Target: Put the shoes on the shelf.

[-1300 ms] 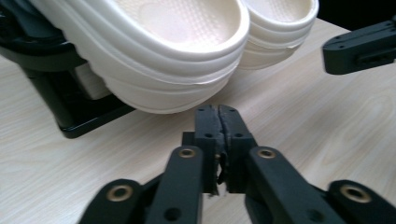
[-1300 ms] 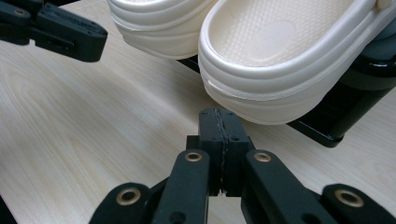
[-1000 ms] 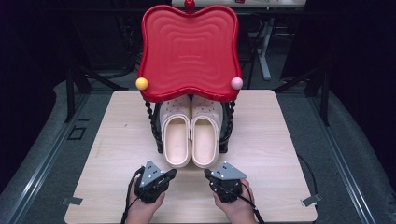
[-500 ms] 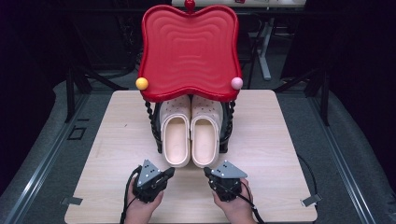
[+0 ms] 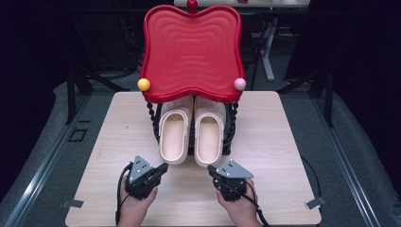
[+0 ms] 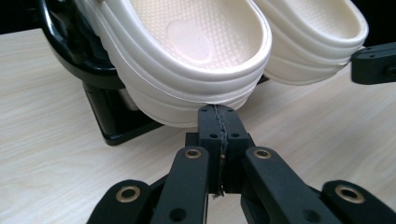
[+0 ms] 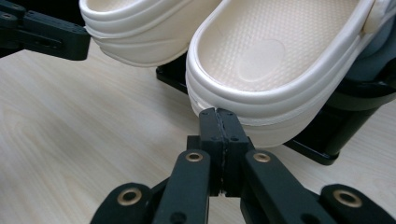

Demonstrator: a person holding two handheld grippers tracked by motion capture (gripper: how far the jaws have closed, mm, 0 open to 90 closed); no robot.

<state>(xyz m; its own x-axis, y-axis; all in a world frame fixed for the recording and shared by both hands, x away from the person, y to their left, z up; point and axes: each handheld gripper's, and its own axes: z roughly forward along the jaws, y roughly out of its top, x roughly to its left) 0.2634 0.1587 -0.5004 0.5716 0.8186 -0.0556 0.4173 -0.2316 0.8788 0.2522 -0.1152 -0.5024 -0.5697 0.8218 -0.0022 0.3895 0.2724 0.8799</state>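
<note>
Cream-white rubber clogs, 2 of them, lie side by side on a black rack (image 5: 153, 124) under a red tray (image 5: 191, 52) at the middle of the wooden table (image 5: 283, 137), heels toward the person. The left gripper (image 5: 163, 168) has its jaws pressed fully together with nothing between them, its tip just at the heel of the left clog (image 5: 173, 135). The right gripper (image 5: 210, 169) is also closed and empty, just before the heel of the right clog (image 5: 208, 137).
</note>
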